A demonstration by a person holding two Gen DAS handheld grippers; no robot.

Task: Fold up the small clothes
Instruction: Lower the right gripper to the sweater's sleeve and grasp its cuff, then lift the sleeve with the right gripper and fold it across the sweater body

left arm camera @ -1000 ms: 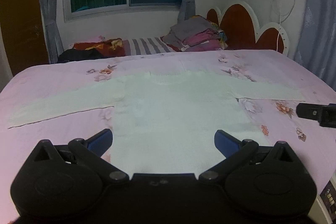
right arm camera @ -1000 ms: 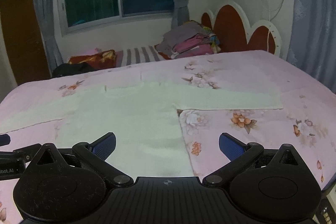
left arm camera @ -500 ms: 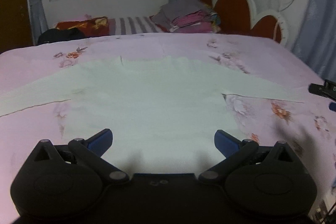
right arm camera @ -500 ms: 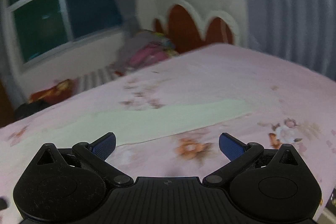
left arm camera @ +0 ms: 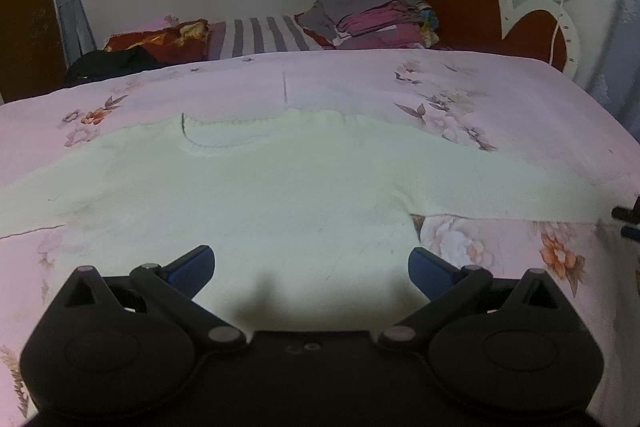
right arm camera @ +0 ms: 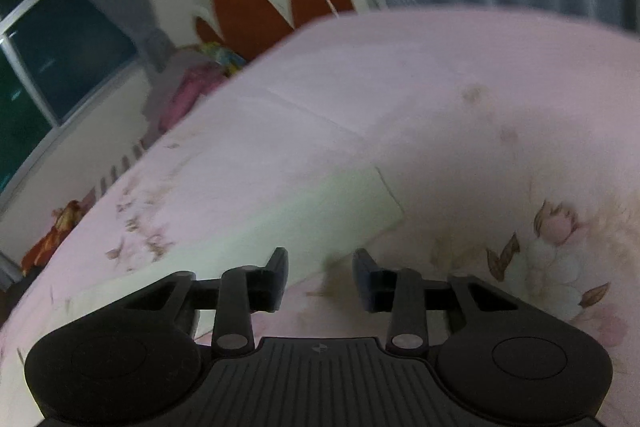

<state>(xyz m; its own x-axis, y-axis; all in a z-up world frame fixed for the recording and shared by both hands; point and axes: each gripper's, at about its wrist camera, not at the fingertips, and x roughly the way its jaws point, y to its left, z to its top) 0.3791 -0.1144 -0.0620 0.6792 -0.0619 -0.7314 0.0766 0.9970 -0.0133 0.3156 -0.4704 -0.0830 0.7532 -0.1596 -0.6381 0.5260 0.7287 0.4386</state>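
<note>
Left wrist view is showing the left gripper (left arm camera: 311,263) hovering spread wide above the pale sweater (left arm camera: 280,195), which is lying flat on the pink floral bed (left arm camera: 500,95); farther right, the right gripper (right arm camera: 320,277) is hanging half-closed, gripping nothing, near the sleeve end (right arm camera: 360,203).

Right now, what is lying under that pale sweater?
The sweater lies flat on the pink floral bedsheet, which shows all around it. Whatever sits directly beneath its body is covered.

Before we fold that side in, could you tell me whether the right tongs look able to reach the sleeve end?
Probably yes: the right tongs hang half-open just short of the sleeve end, and nothing lies between them.
</note>
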